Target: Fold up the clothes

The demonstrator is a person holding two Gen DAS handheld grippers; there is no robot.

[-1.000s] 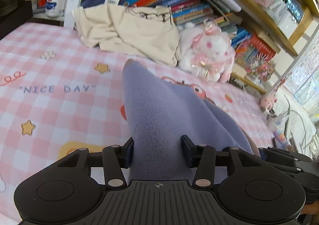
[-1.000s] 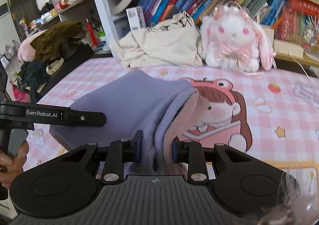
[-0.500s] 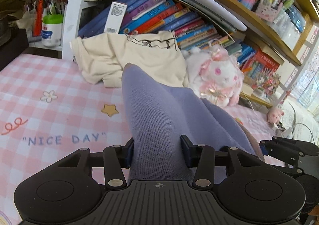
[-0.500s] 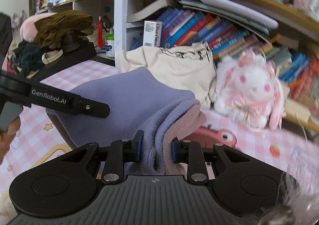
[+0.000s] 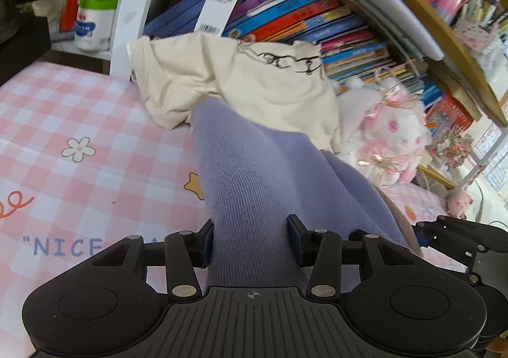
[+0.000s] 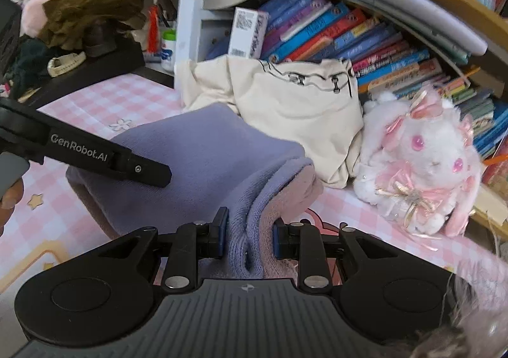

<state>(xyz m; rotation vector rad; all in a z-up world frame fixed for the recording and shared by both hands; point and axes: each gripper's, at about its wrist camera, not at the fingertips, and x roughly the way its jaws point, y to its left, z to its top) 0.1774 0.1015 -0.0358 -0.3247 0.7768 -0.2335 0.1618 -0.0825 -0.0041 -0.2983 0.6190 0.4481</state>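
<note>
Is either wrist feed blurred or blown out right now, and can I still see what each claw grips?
Left wrist: bookshelf smeared by motion, window corner at right overexposed, left claw sharp on the purple sweater. Right wrist: shelves bowed by fisheye, plush bunny slightly soft, right claw crisp on the folded sweater.

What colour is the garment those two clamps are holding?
The garment is lavender purple, with a pinkish inner side; clearest in the right wrist view.

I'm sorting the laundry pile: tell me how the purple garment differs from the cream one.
The purple garment is folded into layers and clamped by the left gripper and the right gripper; the cream garment lies crumpled and untouched against the books. The purple is plain knit; the cream carries a dark printed line. Both are soft clothing over the pink checked sheet.
</note>
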